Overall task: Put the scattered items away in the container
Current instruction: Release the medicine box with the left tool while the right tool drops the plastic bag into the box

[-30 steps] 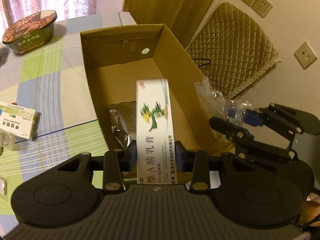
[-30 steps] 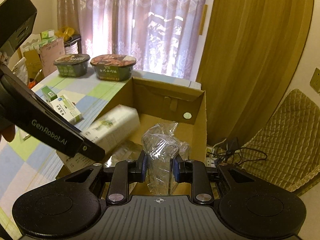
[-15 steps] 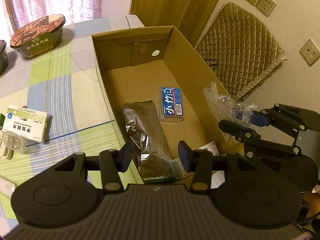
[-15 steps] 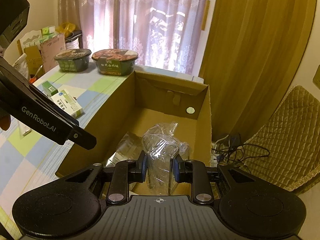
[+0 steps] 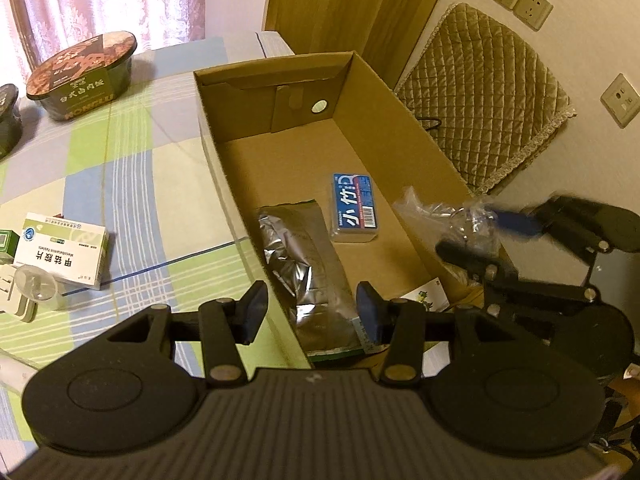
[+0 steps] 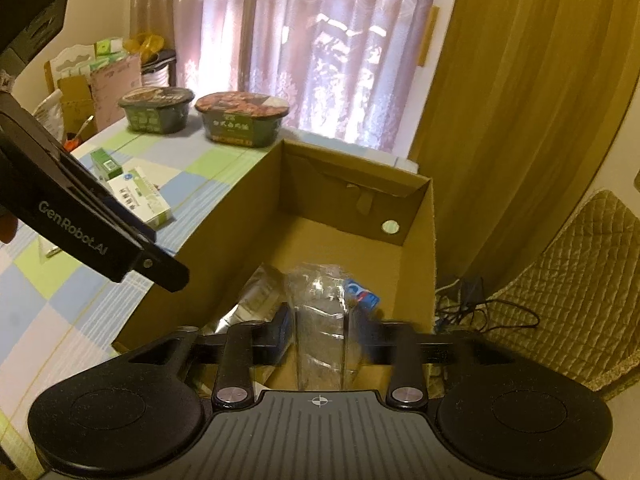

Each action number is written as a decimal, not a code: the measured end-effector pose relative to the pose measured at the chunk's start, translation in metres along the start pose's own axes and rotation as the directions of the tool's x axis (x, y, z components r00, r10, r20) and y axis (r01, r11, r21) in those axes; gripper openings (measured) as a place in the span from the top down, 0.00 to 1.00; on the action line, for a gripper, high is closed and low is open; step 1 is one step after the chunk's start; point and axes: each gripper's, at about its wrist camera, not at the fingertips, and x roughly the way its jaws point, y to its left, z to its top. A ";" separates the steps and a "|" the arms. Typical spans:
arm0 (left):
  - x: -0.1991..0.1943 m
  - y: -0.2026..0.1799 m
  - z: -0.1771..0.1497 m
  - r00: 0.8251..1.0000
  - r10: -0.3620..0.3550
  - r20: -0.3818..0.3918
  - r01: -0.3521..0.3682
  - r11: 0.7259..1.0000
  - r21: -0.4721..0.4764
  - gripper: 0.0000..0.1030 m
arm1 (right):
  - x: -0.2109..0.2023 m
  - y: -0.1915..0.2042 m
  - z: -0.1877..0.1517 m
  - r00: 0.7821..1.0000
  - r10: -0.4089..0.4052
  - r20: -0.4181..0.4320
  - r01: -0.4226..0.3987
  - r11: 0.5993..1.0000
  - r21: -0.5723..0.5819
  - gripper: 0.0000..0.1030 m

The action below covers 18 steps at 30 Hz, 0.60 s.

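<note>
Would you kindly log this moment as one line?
left gripper: open, empty | right gripper: shut on clear plastic bag | above cardboard box

A quilted cushion (image 5: 480,92) is leaning against the wall beneath three wall sockets (image 5: 522,0) (one lower, to the right). Patterned curtains (image 6: 304,48) are hanging at the window, cables (image 6: 480,308) lying tangled on the floor.

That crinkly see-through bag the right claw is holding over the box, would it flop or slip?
The clear plastic bag looks thin and creased, so probably floppy, sagging below the right gripper. Its glossy film may be slippery. It seems light, likely to drop softly into the cardboard box.
</note>
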 end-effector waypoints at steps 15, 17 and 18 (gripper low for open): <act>-0.010 0.013 -0.011 1.000 -0.002 0.000 0.002 1.000 -0.010 0.58 | -0.011 0.005 -0.001 1.000 -0.003 -0.010 0.004 1.000 0.016 0.19; -0.012 0.015 -0.013 1.000 -0.003 0.001 0.003 1.000 -0.010 0.58 | -0.012 0.007 -0.001 1.000 -0.006 -0.011 0.006 1.000 0.015 0.19; -0.014 0.016 -0.014 1.000 -0.002 0.002 0.002 1.000 -0.009 0.58 | -0.013 0.008 -0.001 1.000 -0.005 -0.012 0.005 1.000 0.016 0.18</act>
